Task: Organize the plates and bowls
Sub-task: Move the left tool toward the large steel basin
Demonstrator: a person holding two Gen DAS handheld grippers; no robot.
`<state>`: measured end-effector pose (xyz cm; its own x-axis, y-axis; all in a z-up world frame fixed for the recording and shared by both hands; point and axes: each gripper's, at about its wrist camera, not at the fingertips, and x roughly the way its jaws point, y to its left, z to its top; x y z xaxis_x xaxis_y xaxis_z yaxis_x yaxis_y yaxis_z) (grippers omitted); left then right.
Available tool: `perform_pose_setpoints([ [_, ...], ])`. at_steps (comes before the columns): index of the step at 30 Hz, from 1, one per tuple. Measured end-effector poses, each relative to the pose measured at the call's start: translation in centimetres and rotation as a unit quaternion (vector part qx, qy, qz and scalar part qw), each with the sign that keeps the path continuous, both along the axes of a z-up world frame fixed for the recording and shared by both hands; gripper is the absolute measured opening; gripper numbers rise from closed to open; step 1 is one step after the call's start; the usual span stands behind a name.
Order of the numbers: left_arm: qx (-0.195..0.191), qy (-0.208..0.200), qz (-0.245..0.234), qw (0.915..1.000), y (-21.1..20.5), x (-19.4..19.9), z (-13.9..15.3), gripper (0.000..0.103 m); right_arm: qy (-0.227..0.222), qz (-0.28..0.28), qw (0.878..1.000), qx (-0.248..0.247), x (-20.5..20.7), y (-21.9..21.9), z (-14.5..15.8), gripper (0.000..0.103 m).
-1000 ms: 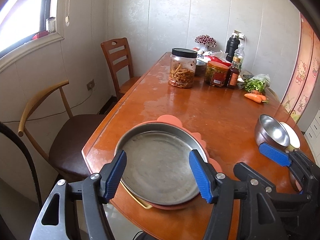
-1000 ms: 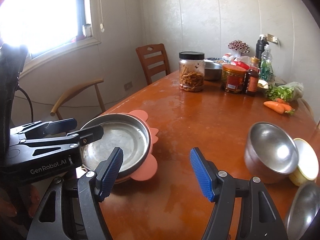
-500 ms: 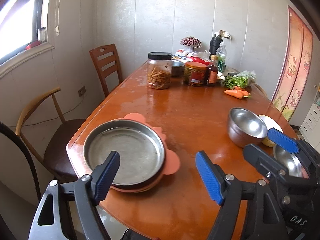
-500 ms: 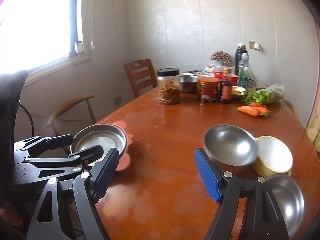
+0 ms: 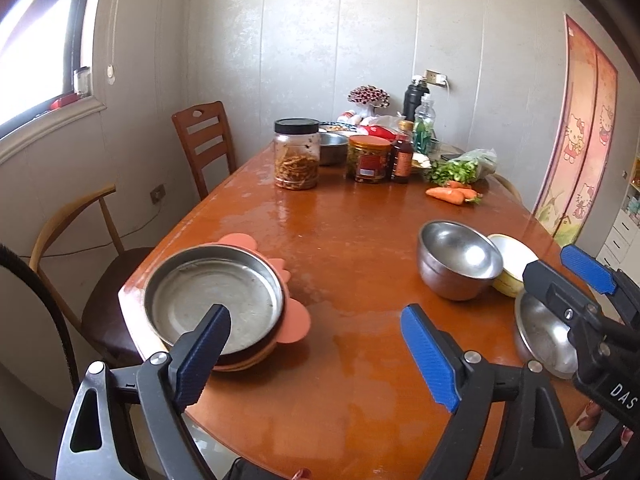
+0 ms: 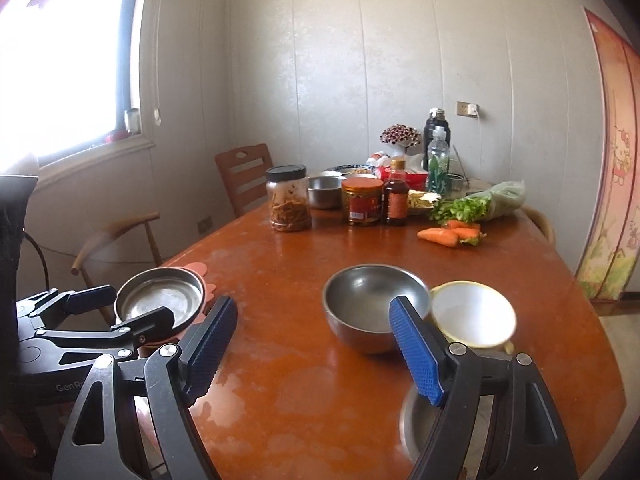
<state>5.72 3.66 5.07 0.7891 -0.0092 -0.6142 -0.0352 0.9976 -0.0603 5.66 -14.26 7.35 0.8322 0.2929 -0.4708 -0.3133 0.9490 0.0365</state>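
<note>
Steel bowls (image 5: pixel 459 259) (image 5: pixel 541 334) — two, yellow bowl (image 5: pixel 511 268) — one

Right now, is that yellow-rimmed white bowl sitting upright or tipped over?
Tipped. The yellow-rimmed bowl leans with its rim against the steel bowl, its white inside turned toward the camera; the steel bowl stands upright.

On the counter (image 5: pixel 360 248), a metal plate (image 5: pixel 214 300) atop stacked plates lies left of the left hand-held gripper (image 5: pixel 316 354); ahead-right, a steel bowl (image 5: pixel 458 258) touches a ceramic bowl (image 5: pixel 512 264); jars (image 5: pixel 297 154) stand beyond.
</note>
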Motion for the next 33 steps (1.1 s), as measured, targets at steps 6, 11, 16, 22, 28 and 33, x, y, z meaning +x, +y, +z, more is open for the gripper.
perform_pose_setpoints([
  [6, -0.020, 0.006, -0.031, 0.9993, -2.4, -0.1, 0.0, 0.087, -0.004, -0.014, 1.000, 0.001, -1.0, -2.5, 0.3, 0.080],
  [11, -0.026, 0.004, -0.052, 0.9983, -4.9, -0.4, 0.5, 0.087, -0.008, -0.038, 0.999, 0.002, -2.1, -5.3, 0.5, 0.080],
  [16, -0.034, 0.011, -0.069, 0.9969, -7.1, -0.2, 0.5, 0.087, -0.011, -0.056, 0.998, 0.014, -3.1, -8.4, 0.8, 0.080],
  [22, -0.023, 0.024, -0.085, 0.9958, -9.8, -0.1, 0.0, 0.087, 0.010, -0.074, 0.997, 0.008, -3.7, -11.3, 0.1, 0.080],
  [28, 0.000, 0.041, -0.100, 0.9941, -12.4, 0.2, -0.9, 0.087, 0.027, -0.091, 0.995, 0.016, -4.1, -14.1, -1.2, 0.080],
  [33, 0.005, 0.058, -0.116, 0.9916, -14.1, 0.5, -1.8, 0.087, 0.050, -0.117, 0.992, 0.019, -4.0, -16.5, -2.5, 0.080],
])
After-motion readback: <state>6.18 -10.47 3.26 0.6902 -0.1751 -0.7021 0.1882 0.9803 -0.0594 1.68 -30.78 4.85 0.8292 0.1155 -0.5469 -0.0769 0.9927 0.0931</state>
